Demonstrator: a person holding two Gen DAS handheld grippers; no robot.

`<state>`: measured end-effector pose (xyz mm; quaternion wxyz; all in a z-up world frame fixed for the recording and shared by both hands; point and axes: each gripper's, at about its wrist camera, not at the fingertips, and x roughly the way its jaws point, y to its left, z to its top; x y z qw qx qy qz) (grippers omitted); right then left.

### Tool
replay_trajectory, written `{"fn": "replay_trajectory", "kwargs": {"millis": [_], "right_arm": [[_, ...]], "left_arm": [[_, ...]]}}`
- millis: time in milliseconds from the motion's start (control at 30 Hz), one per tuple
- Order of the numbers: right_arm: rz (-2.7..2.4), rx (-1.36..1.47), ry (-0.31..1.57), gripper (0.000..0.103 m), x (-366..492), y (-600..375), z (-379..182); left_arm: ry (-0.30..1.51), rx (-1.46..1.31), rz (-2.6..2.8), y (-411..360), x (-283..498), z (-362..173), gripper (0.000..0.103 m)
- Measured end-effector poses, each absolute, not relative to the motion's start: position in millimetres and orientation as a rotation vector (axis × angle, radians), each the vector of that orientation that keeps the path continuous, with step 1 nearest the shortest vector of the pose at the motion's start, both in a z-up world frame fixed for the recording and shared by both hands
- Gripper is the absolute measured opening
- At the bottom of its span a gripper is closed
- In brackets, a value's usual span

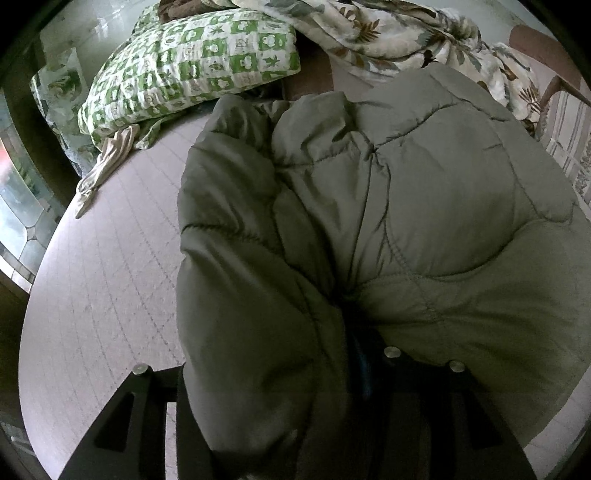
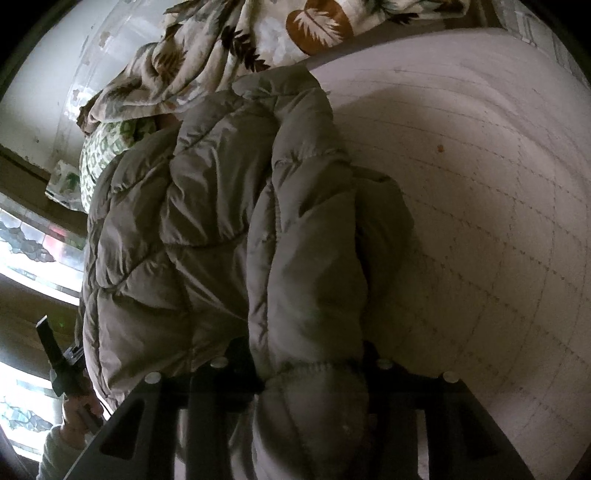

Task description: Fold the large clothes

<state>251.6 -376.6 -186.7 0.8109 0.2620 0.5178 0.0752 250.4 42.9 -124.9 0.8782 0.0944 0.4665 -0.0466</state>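
A large grey-green quilted puffer jacket (image 1: 388,221) lies bunched on the pale mattress (image 1: 110,277). My left gripper (image 1: 354,354) is shut on a fold of the jacket, which bulges over both fingers and hides the tips. In the right wrist view the same jacket (image 2: 229,229) hangs in a puffy fold through my right gripper (image 2: 310,373), which is shut on its padded edge. The left gripper's handle (image 2: 62,369) shows at the lower left, held by a hand.
A green-and-white checked pillow (image 1: 192,70) lies at the far left of the bed. A leaf-print blanket (image 1: 399,33) is heaped at the head, also in the right wrist view (image 2: 236,48). A beige cloth (image 1: 107,166) lies by the pillow. Windows (image 2: 33,251) stand left.
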Motion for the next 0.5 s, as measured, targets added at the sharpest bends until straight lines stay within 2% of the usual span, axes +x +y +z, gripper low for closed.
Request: {"fn": "replay_trajectory", "kwargs": {"millis": [400,500], "right_arm": [[0.134,0.584,1.087,0.043,241,-384,-191],[0.125,0.637,1.064,0.047,234,-390,-197]], "left_arm": [[0.969,0.214,-0.049,36,244,-126,0.051],[0.954,0.176,-0.014,40,239,-123,0.059]]}}
